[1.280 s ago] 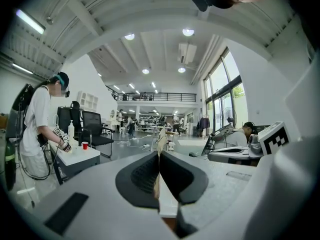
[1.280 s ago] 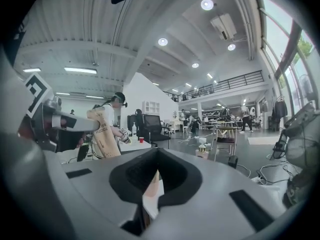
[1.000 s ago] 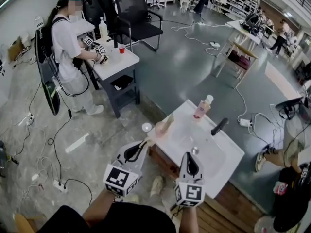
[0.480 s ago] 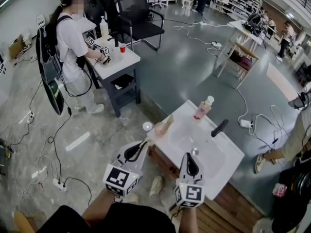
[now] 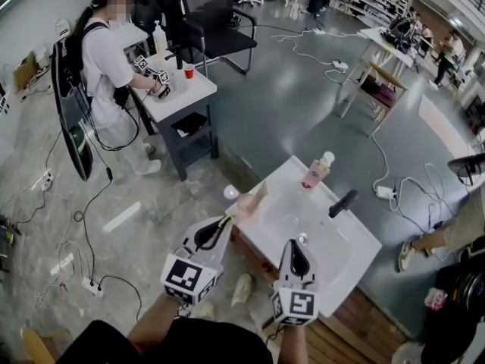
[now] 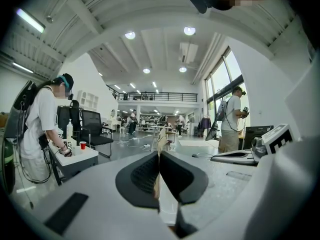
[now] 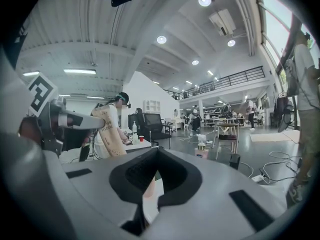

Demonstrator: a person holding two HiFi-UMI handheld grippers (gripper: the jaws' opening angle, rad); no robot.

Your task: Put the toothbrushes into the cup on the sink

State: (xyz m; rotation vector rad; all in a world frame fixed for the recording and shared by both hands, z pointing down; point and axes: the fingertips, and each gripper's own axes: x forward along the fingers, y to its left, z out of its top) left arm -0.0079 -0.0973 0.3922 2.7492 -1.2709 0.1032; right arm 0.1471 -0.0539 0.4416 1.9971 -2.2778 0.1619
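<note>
My left gripper (image 5: 225, 221) is shut on a toothbrush in a tan paper pack (image 5: 258, 193). The pack reaches up and right over a pinkish cup (image 5: 244, 204) on the near left corner of the white sink (image 5: 356, 258); whether its end is inside the cup I cannot tell. In the left gripper view the pack (image 6: 161, 140) shows edge-on between the closed jaws of the left gripper (image 6: 159, 156). In the right gripper view the same pack (image 7: 107, 129) stands tilted at the left. My right gripper (image 5: 297, 243) hovers over the basin, its jaws closed (image 7: 156, 156), with no held thing to be made out.
A black faucet (image 5: 342, 201) and a pink pump bottle (image 5: 314, 171) stand at the sink's far side. Left of the sink, a person (image 5: 102, 67) works at a grey table (image 5: 182, 97). Cables and a power strip (image 5: 92, 288) lie on the floor.
Neither gripper nor the pack has visibly moved. The view has shifted slightly, and people in the background have moved.
</note>
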